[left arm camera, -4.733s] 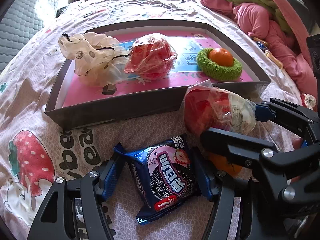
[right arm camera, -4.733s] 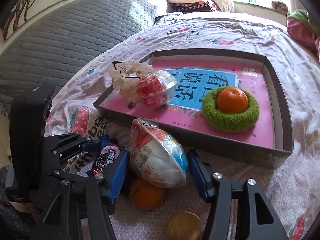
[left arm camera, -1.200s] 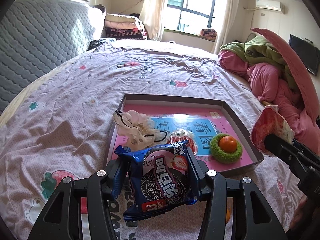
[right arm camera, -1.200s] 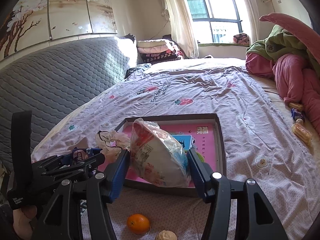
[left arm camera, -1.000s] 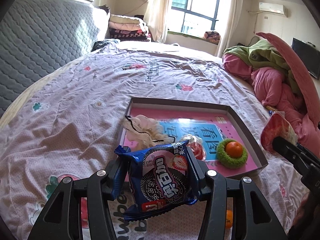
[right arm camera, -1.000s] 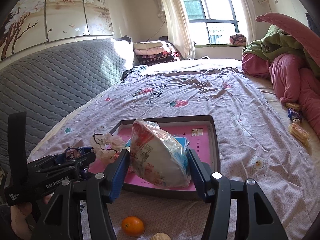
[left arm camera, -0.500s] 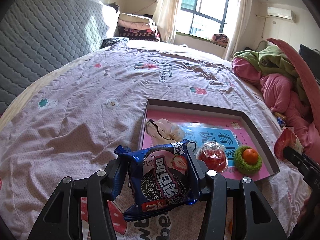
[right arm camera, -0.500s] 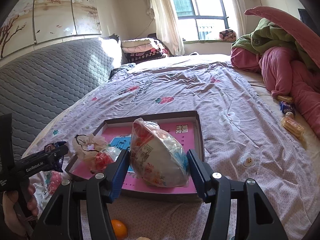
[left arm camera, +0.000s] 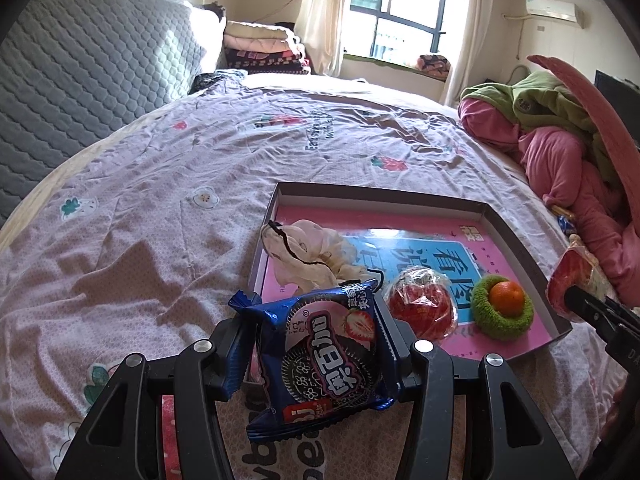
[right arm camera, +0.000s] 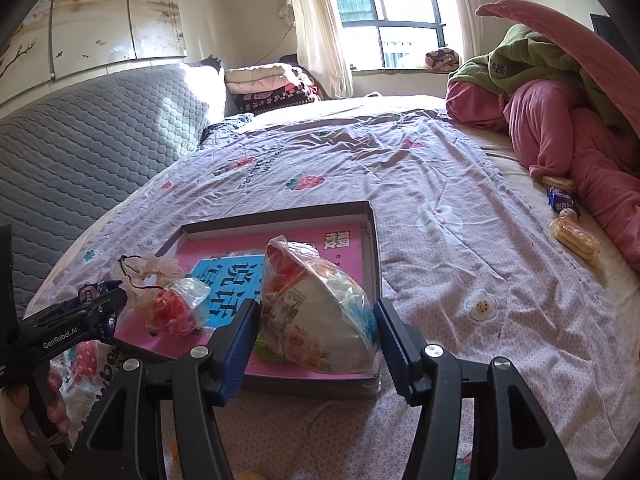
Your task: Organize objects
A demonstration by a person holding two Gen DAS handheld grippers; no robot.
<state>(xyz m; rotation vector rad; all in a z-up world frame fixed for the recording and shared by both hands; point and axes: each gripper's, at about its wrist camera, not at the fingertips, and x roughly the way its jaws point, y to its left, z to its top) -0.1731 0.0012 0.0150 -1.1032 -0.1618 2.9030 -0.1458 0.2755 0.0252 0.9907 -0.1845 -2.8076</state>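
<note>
My left gripper (left arm camera: pixel 320 344) is shut on a blue cookie packet (left arm camera: pixel 324 360), held in the air just short of the tray's near left corner. My right gripper (right arm camera: pixel 316 320) is shut on a plastic-wrapped white bowl (right arm camera: pixel 320 312), held over the near right part of the tray (right arm camera: pixel 372 240). The shallow grey tray (left arm camera: pixel 516 236) with a pink-and-blue printed floor lies on the bed. In it lie a cream scrunchie (left arm camera: pixel 308 252), a wrapped red ball (left arm camera: pixel 422 308) and an orange (left arm camera: pixel 507 299) sitting in a green ring (left arm camera: pixel 502 324).
The bed has a lilac flowered sheet (left arm camera: pixel 160 208), with a grey quilted headboard (left arm camera: pixel 80 72) to the left. Pink and green bedding (right arm camera: pixel 560 112) is piled at the right. Loose snack packets (right arm camera: pixel 572 232) lie on the sheet beside that pile. A hand (right arm camera: pixel 28 412) grips the left tool.
Both grippers have sunk a little toward the tray, each keeping its load. In the left wrist view the tray slid right; in the right wrist view it slid left and closer.
</note>
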